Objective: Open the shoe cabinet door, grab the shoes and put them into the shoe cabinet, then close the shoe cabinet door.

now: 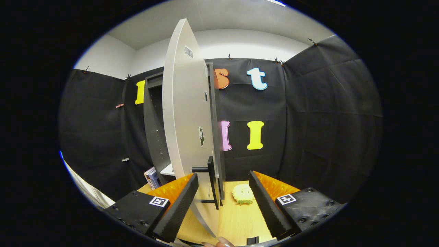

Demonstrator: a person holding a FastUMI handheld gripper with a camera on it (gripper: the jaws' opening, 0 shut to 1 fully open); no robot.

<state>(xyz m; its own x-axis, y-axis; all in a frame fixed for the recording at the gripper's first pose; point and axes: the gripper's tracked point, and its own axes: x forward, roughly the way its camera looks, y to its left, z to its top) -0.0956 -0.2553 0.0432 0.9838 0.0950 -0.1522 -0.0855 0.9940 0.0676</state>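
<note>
Held tongs (223, 202) apart around one dark handle (212, 181), long axis upright, on one swung-open cabinet door (181, 113); left one yellow shoe (243, 194) just ahead on tabletop (236, 223).

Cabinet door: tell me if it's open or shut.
Open. The cabinet door is swung out edge-on between the open jaws of the gripper, its handle just ahead, with the dark cabinet interior exposed behind it.

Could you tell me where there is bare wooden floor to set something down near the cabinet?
Bare wood lies right of the open door, around the yellow plush item. It is crowded at the door handle, between the open hand-held gripper fingers.
</note>
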